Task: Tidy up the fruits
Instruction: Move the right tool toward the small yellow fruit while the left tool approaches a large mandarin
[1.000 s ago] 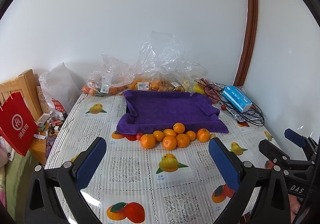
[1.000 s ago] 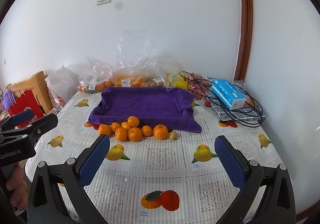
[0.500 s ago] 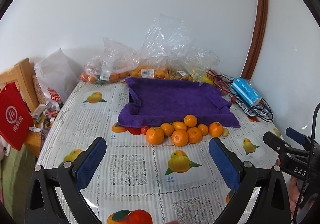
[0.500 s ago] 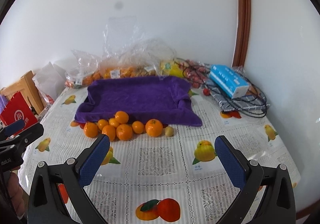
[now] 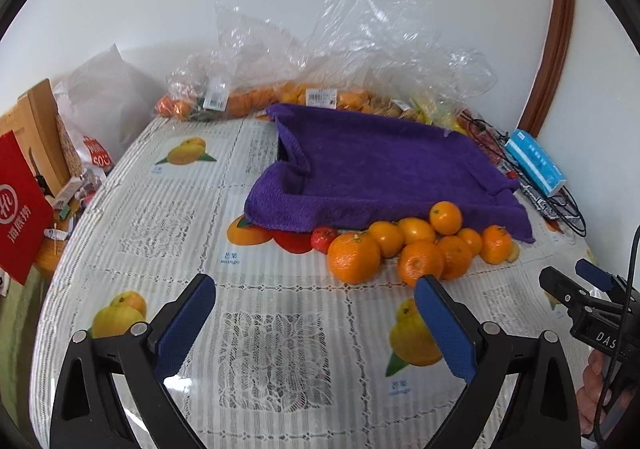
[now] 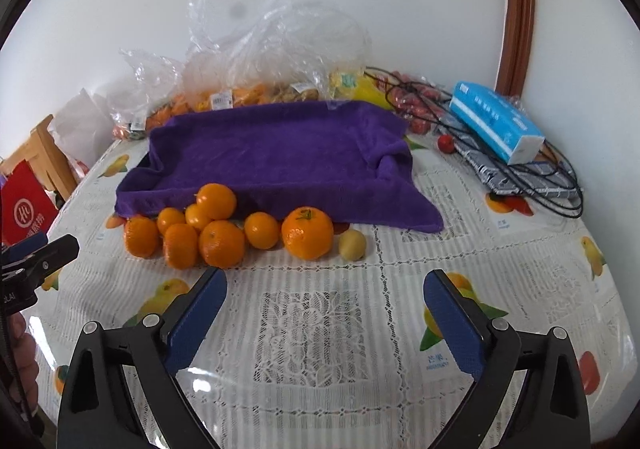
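Several oranges (image 5: 354,257) lie in a pile on the table in front of a tray covered with a purple towel (image 5: 384,169). In the right wrist view the pile (image 6: 222,243) has a big orange (image 6: 307,233) at its right end and a small yellow fruit (image 6: 352,245) beside it. A small red fruit (image 5: 323,237) lies at the pile's left end. My left gripper (image 5: 314,311) is open and empty, just short of the pile. My right gripper (image 6: 324,307) is open and empty, also close before the pile.
Clear plastic bags of fruit (image 5: 320,97) stand against the wall behind the towel (image 6: 276,153). A blue tissue pack (image 6: 496,123) and black wire rack (image 6: 532,177) lie at the right. A red bag (image 5: 18,205) and wooden chair (image 5: 40,129) stand left of the table.
Both grippers have moved forward and lower toward the pile of oranges, which now looks much larger. Both stay open and empty.
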A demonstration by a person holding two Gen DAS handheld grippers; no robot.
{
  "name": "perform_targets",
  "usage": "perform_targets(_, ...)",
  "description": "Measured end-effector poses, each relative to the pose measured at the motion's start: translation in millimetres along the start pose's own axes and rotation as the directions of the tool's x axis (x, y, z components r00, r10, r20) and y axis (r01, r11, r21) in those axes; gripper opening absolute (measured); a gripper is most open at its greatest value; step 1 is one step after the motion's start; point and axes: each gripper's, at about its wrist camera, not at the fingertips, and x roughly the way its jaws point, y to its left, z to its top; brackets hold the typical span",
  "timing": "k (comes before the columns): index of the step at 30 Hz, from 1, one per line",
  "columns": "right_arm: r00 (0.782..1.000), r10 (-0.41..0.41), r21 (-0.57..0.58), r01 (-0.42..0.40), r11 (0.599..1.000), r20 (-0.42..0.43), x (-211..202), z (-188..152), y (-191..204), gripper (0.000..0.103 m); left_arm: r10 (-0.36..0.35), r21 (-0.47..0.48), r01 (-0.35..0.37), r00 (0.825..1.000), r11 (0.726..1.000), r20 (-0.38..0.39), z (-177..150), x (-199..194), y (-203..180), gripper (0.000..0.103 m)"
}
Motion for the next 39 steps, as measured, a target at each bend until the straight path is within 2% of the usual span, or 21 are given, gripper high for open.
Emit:
perform_targets(4,1.000,-0.009,0.025,0.010,1.000,-0.029,22.5,1.9,-6.5,0.089,0.006,0.003,-0.006,1.000,1.000,-0.019,0.9,16.6,4.8,0.095)
perform_targets(6,0.999,-0.012,0.031,0.014,0.999,-0.051,31.3,2.5,-8.2,0.078,0.003,0.001,-0.003,1.000,1.000,-0.023,2.3,22.8,6.9,0.095)
perform_targets(8,0.997,0.003,0.044,0.001,0.999,-0.078,42.3,3.4,-10.6,0.073,0.002,-0.006,-0.002,1.000,1.000,-0.025,2.9,27.6,9.7,0.095)
perform_targets(13,0.995,0.014,0.063,-0.008,0.998,-0.095,60.8,3.5,-13.9,0.069,-0.012,-0.030,0.010,0.999,0.999,-0.052,1.8,42.9,17.2,0.093)
perform_targets(18,0.994,0.013,0.039,-0.009,0.999,-0.109,75.4,2.4,-13.1,0.059,-0.020,-0.030,0.019,0.998,0.999,-0.055,-0.7,48.0,18.3,0.092)
perform_targets(26,0.995,0.026,0.035,-0.023,0.999,-0.094,77.7,1.3,-17.5,0.059,-0.030,-0.023,0.028,0.998,0.999,-0.052,0.9,52.3,10.9,0.090)
perform_targets(30,0.996,0.001,0.027,0.002,1.000,-0.084,79.1,3.2,-25.2,0.059,-0.030,-0.028,0.029,0.998,0.999,-0.054,0.3,51.8,11.5,0.090)
perform_targets(35,0.997,0.006,0.055,-0.002,0.999,-0.079,82.7,6.3,-39.7,0.053,-0.020,-0.021,0.019,0.998,1.000,-0.060,1.1,53.2,8.5,0.090)
perform_targets(39,0.997,0.011,0.027,-0.009,1.000,-0.081,86.4,9.2,-40.3,0.050,-0.012,-0.008,0.012,0.998,1.000,-0.055,0.9,52.0,5.2,0.090)
